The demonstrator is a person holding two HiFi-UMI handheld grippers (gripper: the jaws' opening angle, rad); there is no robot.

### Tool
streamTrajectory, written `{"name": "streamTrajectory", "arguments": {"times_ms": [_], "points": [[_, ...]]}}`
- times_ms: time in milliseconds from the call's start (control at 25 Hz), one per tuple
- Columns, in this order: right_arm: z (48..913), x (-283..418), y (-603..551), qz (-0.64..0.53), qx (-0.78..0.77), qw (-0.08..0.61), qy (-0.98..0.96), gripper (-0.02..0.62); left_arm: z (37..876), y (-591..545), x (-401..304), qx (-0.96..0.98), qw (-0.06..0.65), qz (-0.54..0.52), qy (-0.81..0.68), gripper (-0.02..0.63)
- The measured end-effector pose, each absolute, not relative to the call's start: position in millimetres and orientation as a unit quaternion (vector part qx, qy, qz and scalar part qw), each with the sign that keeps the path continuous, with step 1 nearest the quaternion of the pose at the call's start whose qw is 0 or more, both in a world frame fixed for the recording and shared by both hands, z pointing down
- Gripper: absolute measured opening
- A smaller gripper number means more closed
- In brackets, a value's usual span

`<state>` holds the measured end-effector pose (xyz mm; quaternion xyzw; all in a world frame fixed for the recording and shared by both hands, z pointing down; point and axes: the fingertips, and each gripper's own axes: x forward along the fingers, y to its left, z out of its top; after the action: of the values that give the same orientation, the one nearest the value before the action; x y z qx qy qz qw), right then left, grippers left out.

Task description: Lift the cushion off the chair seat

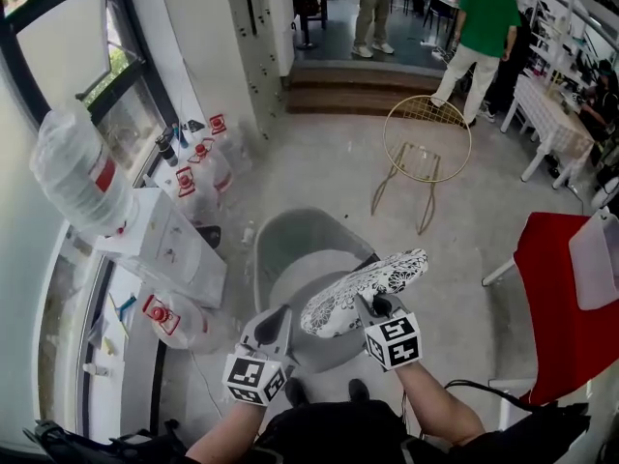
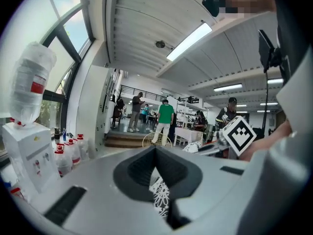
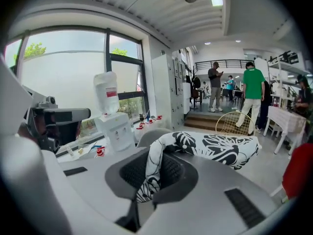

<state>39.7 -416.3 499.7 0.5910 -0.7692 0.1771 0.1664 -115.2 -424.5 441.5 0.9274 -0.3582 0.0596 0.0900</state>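
cushion (image 2: 160, 199) corner deep in left claw (image 2: 156, 163), mostly out of sight

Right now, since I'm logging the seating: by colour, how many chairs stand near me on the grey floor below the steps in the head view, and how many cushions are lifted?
Grey chair: 1
Gold wire chair: 1
Red chair: 1
Black-and-white cushion: 1
Total: 4

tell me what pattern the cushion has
White fabric cushion with a black floral print; clearest in the right gripper view.
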Motion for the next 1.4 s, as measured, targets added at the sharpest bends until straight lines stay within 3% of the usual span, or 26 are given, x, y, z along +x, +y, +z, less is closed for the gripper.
{"name": "streamTrajectory", "arguments": {"times_ms": [560, 1400], "points": [[390.1, 24.5, -404.4, 0.077, 0.605, 0.083, -0.788, 0.031, 388.4, -421.6, -123.2, 0.926, 0.081, 0.024, -0.369, 0.008], [358.3, 21.3, -389.8, 0.046, 0.608, 0.070, -0.790, 0.028, 363.1, -411.0, -123.6, 0.924, 0.084, -0.001, -0.373, 0.008]]}}
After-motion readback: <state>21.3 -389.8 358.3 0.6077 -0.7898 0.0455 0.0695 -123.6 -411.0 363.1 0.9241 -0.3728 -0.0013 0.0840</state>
